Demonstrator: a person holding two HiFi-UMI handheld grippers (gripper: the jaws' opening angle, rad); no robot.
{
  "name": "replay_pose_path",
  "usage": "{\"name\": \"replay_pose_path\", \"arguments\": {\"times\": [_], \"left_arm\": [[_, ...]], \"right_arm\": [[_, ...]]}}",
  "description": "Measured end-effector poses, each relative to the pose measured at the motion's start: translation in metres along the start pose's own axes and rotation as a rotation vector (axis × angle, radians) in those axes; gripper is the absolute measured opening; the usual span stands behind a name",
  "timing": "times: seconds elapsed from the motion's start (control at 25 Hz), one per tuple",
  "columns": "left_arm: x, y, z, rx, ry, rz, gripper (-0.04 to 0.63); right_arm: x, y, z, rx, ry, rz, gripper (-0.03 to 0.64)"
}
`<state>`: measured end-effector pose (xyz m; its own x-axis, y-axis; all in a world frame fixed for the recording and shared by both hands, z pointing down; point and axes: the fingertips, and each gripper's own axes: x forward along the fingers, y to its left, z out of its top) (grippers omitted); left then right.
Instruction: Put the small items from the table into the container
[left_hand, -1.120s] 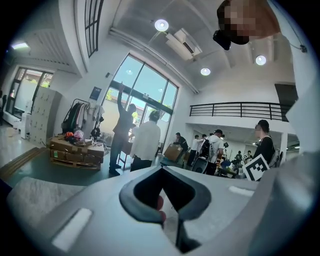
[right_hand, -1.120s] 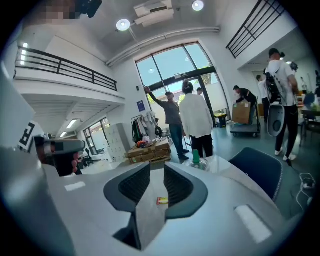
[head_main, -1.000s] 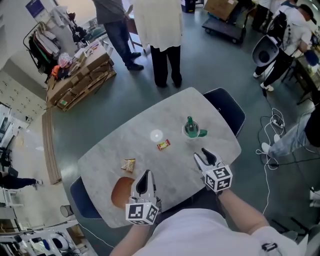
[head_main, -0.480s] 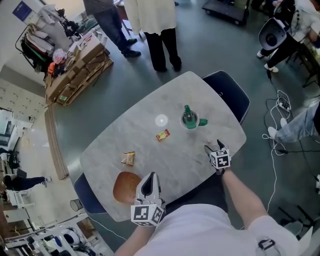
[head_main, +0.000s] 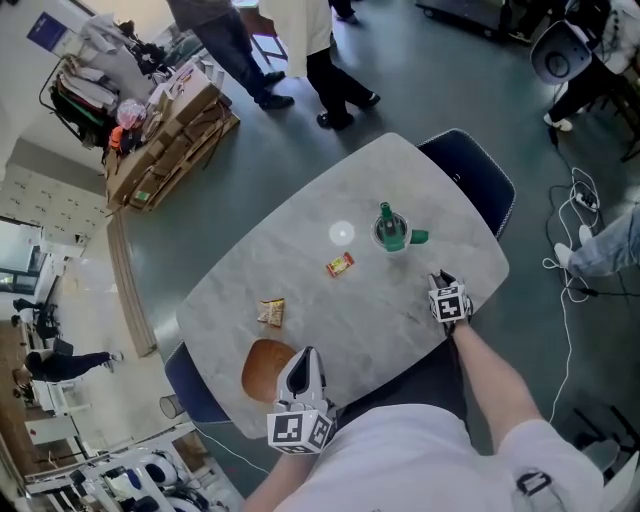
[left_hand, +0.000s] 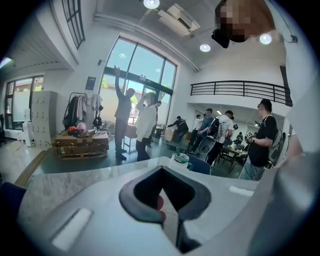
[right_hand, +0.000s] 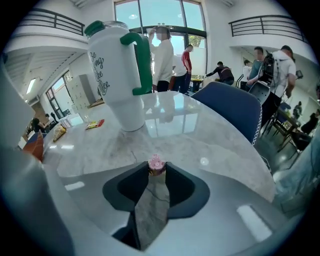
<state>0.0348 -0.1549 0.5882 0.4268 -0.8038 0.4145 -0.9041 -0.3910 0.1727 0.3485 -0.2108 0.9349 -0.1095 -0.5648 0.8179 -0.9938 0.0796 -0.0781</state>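
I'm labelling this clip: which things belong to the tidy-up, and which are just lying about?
Job: small pink item, red packet, yellow packet, brown container (likely the target).
Lying about: white tumbler, blue chair, cardboard boxes.

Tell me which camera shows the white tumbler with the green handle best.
The right gripper view: the white tumbler stands close and large, with green handle, lid and lettering. The head view shows it small from above, mostly lid and handle. The left gripper view shows only its lidded top, far off.
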Motion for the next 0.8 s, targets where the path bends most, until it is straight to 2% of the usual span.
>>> {"name": "replay_pose_path", "arguments": {"times": [0.16,0.4,0.52,0.68,0.8], "left_arm": [[0.001,0.002,0.008,-0.003,-0.023,-0.007,0.002],[0.003,0.012,0.017,-0.030,-0.092,-0.009,0.002],[0.007,0.021,0.021,-0.042,-0.125,-0.005,0.002],[0.016,0.022,0.037,-0.069,-0.169,-0.017,0.002],[0.007,0.011,0.049,-0.090,-0.186,-0.023,0.002]], "right_arm": [[-0.019,0.012,0.019,-0.040,-0.075,0.010,0.133],[-0.081,0.040,0.070,-0.036,-0.194,0.063,0.133],[-0.122,0.070,0.104,-0.025,-0.263,0.121,0.133],[-0.189,0.117,0.155,0.048,-0.352,0.240,0.133],[-0.256,0.157,0.179,0.039,-0.444,0.326,0.133]]}}
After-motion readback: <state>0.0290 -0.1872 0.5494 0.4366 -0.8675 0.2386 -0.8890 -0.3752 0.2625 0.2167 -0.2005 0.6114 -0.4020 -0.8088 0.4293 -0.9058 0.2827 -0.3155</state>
